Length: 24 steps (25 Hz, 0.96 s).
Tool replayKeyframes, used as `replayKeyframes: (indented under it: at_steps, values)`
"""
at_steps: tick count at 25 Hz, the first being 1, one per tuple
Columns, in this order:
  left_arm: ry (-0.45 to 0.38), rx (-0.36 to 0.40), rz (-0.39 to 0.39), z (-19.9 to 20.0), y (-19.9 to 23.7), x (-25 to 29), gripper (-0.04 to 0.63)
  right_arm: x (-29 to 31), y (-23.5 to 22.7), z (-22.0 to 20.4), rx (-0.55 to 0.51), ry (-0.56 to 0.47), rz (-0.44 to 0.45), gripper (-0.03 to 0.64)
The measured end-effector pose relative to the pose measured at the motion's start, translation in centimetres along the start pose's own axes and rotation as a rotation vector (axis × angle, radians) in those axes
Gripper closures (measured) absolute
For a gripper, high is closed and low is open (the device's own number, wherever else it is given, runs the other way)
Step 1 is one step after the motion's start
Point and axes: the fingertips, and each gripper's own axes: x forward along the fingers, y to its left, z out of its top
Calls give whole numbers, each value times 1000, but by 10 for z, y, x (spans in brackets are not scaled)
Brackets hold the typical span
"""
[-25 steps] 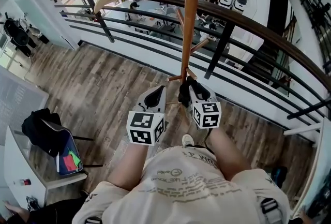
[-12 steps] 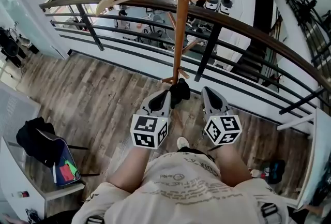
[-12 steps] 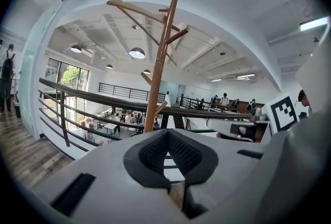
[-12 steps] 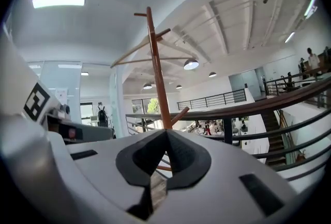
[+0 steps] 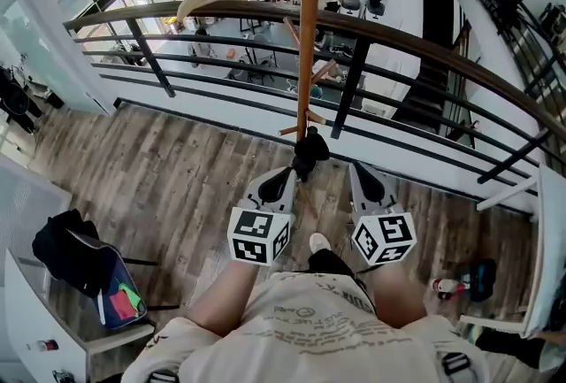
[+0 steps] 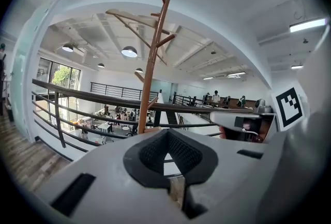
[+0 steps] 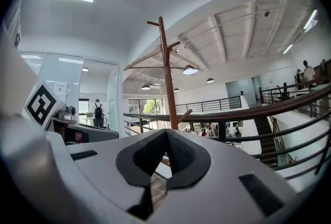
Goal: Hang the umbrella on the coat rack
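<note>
My right gripper [image 5: 360,171] has just been closing its jaws. A second ago its tip was against the umbrella [image 5: 309,151] at the pole, and now it sits lower right of it, clear of the fabric. The left gripper [image 5: 285,174] was nearly touching the umbrella half a second ago and is now just below left of it. The umbrella itself has stayed by the lower pegs of the coat rack [image 5: 308,36], at the centre of the head view and in front of the railing [image 5: 398,32].

I cannot make out which peg carries the umbrella, as it reads only as a small dark bundle against the pole. The rack's foot is covered by it, and the rack's top is cut off by the upper edge. Neither gripper view shows the umbrella. Each shows only the pole rising above its own jaws.

Both pairs of jaws are clenched with nothing between them; through the notch in the pads I see only railing and wooden floor [image 5: 177,178].
</note>
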Motion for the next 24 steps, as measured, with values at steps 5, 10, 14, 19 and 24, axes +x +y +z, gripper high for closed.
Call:
replayKeyframes:
  at_steps: [5, 10, 14, 19, 24]
  values:
    - [21, 4, -7, -9, 0, -16, 597, -13, 9, -11, 22, 22, -25, 617]
    - [26, 1, -22, -12, -4, -24, 597, -24, 13, -9, 18, 29, -41, 616]
    - [25, 19, -44, -14, -13, -25, 597, -34, 11, -14, 10, 33, -58, 616]
    - [12, 34, -59, -11, -16, -30, 597, -40, 14, -17, -8, 32, -69, 617]
    - [7, 39, -60, -12, -17, -36, 597, -41, 26, -23, -10, 51, -41, 616]
